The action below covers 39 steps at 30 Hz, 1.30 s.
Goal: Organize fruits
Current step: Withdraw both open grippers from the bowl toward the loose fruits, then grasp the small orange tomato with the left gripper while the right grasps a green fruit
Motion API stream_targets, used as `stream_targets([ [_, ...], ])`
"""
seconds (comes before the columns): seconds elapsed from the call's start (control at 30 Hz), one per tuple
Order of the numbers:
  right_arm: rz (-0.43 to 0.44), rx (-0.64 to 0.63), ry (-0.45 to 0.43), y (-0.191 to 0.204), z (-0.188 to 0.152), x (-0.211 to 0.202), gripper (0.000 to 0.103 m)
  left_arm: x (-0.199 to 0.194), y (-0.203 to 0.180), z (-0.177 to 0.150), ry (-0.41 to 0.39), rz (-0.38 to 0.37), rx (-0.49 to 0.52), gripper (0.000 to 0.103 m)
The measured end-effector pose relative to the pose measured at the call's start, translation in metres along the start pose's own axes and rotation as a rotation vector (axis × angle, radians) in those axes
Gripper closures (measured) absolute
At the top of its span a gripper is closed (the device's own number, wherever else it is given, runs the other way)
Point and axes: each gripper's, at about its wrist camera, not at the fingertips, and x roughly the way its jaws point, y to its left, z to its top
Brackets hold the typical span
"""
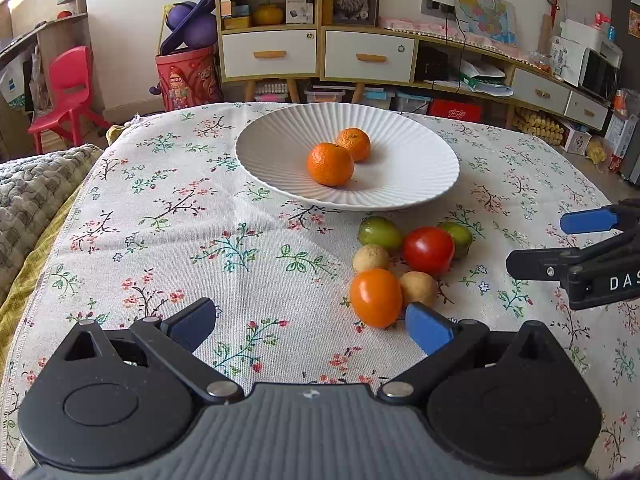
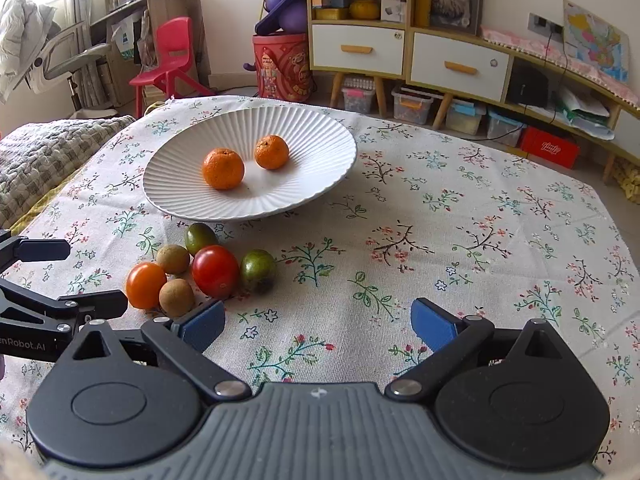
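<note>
Two mandarins (image 1: 330, 164) (image 2: 271, 152) are seen in the white ribbed plate (image 2: 192, 200). Six small fruits are clustered on the near side of it; the orange tomato (image 1: 376, 298) is elongated, its long axis near-far. The left gripper (image 1: 310, 322) and right gripper (image 2: 318, 322) are spread wide, nothing held. A floral tablecloth (image 1: 240, 248) is laid beneath; shelving (image 2: 360, 12) is seen beyond.

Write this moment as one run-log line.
left gripper open | right gripper open | white ribbed plate: two oranges | six fruits on cloth

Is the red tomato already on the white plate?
No, the red tomato lies on the tablecloth; the white plate holds only two mandarins.
</note>
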Motion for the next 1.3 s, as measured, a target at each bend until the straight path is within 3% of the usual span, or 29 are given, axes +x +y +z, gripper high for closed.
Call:
stream_targets([
  [0.43, -0.027, -0.014, 0.049, 0.001, -0.008, 0.012, 0.003, 0.013, -0.005, -0.006, 0.020, 0.004, 0.010, 0.013],
  [0.8, -0.025, -0.030, 0.061, 0.005, -0.004, 0.019, 0.003, 0.016, -0.011, -0.001, 0.015, -0.079, 0.006, 0.052],
  [1.07, -0.023, -0.045, 0.060, 0.009, -0.002, 0.025, 0.008, 0.016, -0.013, 0.002, 0.010, -0.128, 0.002, 0.088],
  [1.3, 0.002, -0.075, 0.043, 0.017, 0.003, 0.030, 0.024, 0.015, -0.010, 0.005, 0.021, -0.121, 0.001, 0.089],
])
